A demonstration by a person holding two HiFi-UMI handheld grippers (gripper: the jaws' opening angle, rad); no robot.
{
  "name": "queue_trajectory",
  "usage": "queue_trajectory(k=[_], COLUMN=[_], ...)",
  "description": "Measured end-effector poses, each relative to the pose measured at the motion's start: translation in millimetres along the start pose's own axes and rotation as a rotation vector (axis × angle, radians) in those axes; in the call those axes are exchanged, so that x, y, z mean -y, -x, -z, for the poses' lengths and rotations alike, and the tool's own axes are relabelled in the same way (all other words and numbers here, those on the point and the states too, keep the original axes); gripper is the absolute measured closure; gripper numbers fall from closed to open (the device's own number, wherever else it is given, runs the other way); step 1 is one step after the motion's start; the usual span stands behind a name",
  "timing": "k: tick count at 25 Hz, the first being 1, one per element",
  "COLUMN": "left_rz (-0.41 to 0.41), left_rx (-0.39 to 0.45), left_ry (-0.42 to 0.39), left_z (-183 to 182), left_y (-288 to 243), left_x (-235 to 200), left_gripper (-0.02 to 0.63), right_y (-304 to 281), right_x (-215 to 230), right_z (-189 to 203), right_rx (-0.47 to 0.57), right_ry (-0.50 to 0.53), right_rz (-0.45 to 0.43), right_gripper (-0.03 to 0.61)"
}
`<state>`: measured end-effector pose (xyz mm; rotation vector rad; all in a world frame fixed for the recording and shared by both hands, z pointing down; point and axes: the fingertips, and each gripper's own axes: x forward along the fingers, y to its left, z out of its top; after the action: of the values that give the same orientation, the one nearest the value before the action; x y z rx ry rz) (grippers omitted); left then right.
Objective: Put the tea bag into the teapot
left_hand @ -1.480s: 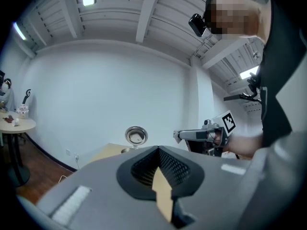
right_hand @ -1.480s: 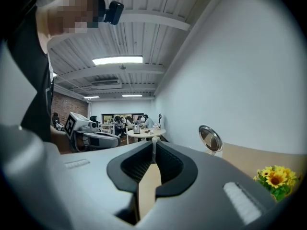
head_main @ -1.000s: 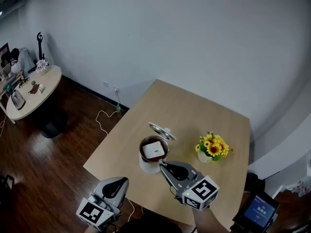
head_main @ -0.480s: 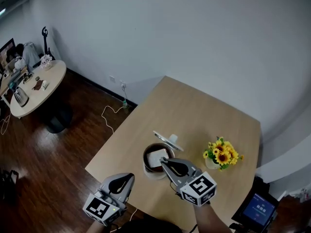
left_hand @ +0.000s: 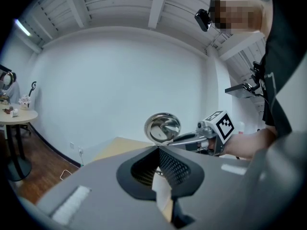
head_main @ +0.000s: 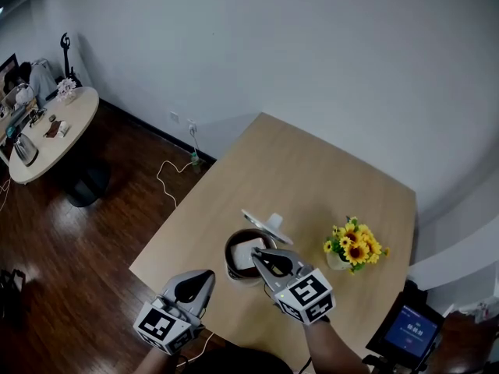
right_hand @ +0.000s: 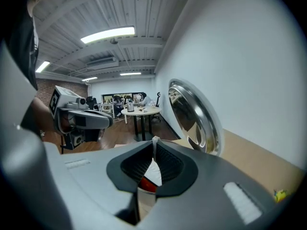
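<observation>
A brown teapot (head_main: 234, 265) stands open near the table's front edge, with a white tea bag (head_main: 246, 251) lying inside it. Its steel lid (head_main: 267, 224) rests on the table just behind, and shows large in the right gripper view (right_hand: 194, 116). My right gripper (head_main: 260, 257) hovers over the pot's rim with its jaws together. In its own view (right_hand: 154, 143) a thin white sliver, seemingly the bag's string, sticks up between the tips. My left gripper (head_main: 203, 277) is shut at the table's front edge, apart from the pot. Its own view (left_hand: 157, 148) shows the lid (left_hand: 163, 127).
A small vase of sunflowers (head_main: 352, 248) stands right of the teapot. The wooden table (head_main: 312, 178) stretches away behind it. A round table with clutter (head_main: 47, 139) stands far left on the dark floor. A cable (head_main: 168, 185) trails there. A lit screen (head_main: 409, 333) sits at lower right.
The view has shifted slightly. My right gripper has stayed over the teapot, with the tea bag inside throughout. The left gripper has edged a little closer to the table.
</observation>
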<state>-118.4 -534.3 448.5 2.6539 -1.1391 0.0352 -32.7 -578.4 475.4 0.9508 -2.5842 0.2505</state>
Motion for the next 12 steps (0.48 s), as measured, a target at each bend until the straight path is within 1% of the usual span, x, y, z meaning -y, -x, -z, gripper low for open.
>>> queue_trajectory(k=[3,6,10,12], left_rz=[-0.014,-0.019,-0.017,-0.002], left_rx=[-0.01,-0.009,-0.008,-0.007], left_ry=[0.015,0.026,0.013,0.005], left_z=[3,-2,2,7], left_y=[8,15,8,3], left_x=[-2,-7,-11,-10], left_gripper=[0.609,0.609,0.609,0.609], right_y=[-4,-8,-18,-24], right_x=[-3,-8,1,7], right_z=[3,0,9,15], right_rx=[-0.046,-0.08,-0.099,-0.1], right_ry=[0.026,0.045,0.042,0.039], right_rz=[0.006,0.008,0.012,0.013], right_gripper=[0.555,0.549,0.549,0.549])
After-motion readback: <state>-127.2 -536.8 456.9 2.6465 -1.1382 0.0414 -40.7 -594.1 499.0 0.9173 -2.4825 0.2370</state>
